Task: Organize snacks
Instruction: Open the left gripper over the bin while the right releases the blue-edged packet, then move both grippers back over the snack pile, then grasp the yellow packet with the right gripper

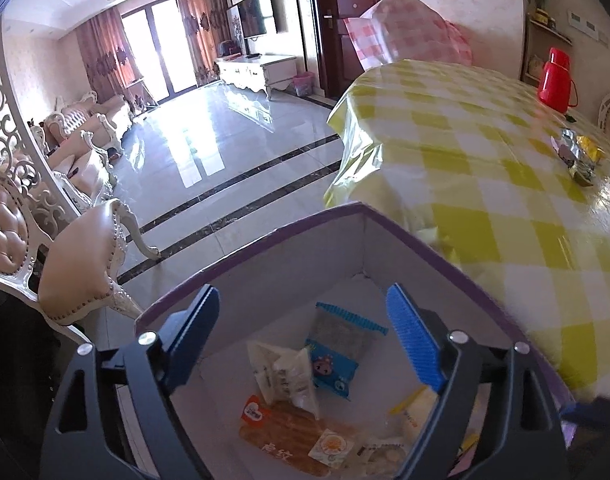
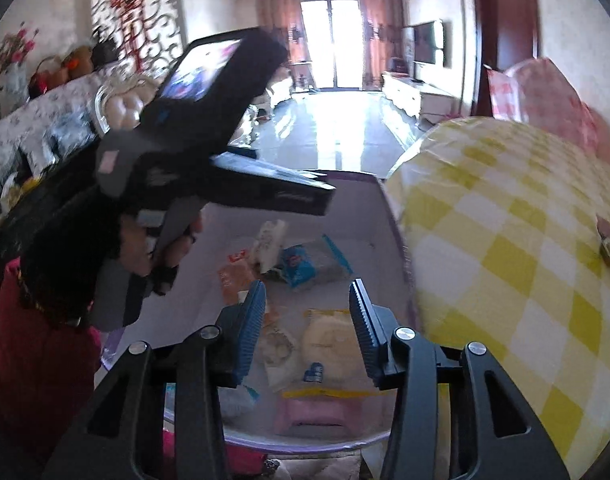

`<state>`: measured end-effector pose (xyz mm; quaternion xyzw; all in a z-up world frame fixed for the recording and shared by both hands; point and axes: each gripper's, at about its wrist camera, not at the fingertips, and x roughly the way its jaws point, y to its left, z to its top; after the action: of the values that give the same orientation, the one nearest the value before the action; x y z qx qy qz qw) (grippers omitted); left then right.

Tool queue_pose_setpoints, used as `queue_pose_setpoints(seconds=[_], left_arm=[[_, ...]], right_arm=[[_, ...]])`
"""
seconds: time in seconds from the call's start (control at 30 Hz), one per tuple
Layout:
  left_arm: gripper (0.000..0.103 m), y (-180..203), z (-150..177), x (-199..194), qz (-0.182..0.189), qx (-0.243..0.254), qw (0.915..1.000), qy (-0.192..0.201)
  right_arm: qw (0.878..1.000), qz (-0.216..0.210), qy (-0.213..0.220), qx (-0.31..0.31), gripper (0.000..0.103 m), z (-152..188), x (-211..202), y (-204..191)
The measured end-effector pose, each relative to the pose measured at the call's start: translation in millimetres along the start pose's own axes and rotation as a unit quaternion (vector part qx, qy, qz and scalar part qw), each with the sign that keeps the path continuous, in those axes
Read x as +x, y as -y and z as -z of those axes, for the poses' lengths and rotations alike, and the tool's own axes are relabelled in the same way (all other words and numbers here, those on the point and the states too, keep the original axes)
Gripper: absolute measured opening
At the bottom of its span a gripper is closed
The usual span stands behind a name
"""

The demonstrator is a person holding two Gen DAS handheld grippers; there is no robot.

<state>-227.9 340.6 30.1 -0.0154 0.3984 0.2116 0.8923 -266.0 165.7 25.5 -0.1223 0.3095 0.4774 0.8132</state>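
A purple-rimmed white box [image 1: 265, 276] stands beside the table and holds several snack packets: a blue one [image 1: 337, 344], a white one [image 1: 285, 376], an orange one [image 1: 281, 432]. My left gripper [image 1: 305, 320] hangs open and empty over the box. The right wrist view shows the same box [image 2: 389, 216] with the blue packet [image 2: 305, 264] and a yellow-white packet [image 2: 325, 336]. My right gripper [image 2: 305, 312] is open and empty above the box. The left gripper's body [image 2: 209, 152] is at upper left there. A silver and yellow snack pile [image 1: 581, 156] lies on the table.
The round table has a yellow-checked cloth [image 1: 485, 160], seen also in the right wrist view [image 2: 505, 240]. A red thermos [image 1: 557, 80] stands at its far side. A padded chair [image 1: 81, 256] stands left of the box. A pink checked cover [image 1: 405, 28] is behind the table.
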Motion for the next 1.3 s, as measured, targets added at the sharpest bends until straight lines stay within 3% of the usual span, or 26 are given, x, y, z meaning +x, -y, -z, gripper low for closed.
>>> queue_pose_setpoints(seconds=[0.27,0.37,0.43,0.6,0.73,0.9,1.1,1.2,1.3], left_arm=[[0.09,15,-2,0,0.008,0.014,0.9999,-0.007],[0.091,30,-7,-5,0.02,0.015,0.9997,-0.007],[0.095,48,-13,-11,0.048,0.01,0.9987,-0.01],[0.099,113,-36,-22,0.129,0.037,0.991,-0.009],[0.101,184,-67,-8,0.194,0.032,0.9803,-0.02],[0.101,268,-91,23,0.218,0.033,0.9748,-0.034],[0.101,361,-111,53,0.205,0.112,0.9723,0.0],[0.101,373,-121,71,0.203,0.123,0.9715,-0.002],[0.101,377,-132,86,0.229,0.109,0.967,-0.018]], right_arm=[[0.997,0.039,0.033,0.057,0.062,-1,-26,50],[0.991,0.087,0.046,0.088,0.075,2,-42,83],[0.984,0.116,0.06,0.118,0.087,8,-56,112],[0.961,0.181,0.069,0.197,0.087,27,-91,186],[0.928,0.236,0.059,0.281,0.086,51,-115,254],[0.9,0.272,0.047,0.337,0.086,75,-132,328],[0.882,0.296,0.054,0.363,0.075,82,-148,403],[0.874,0.284,0.062,0.389,0.073,84,-150,436],[0.862,0.266,0.08,0.424,0.073,86,-150,475]])
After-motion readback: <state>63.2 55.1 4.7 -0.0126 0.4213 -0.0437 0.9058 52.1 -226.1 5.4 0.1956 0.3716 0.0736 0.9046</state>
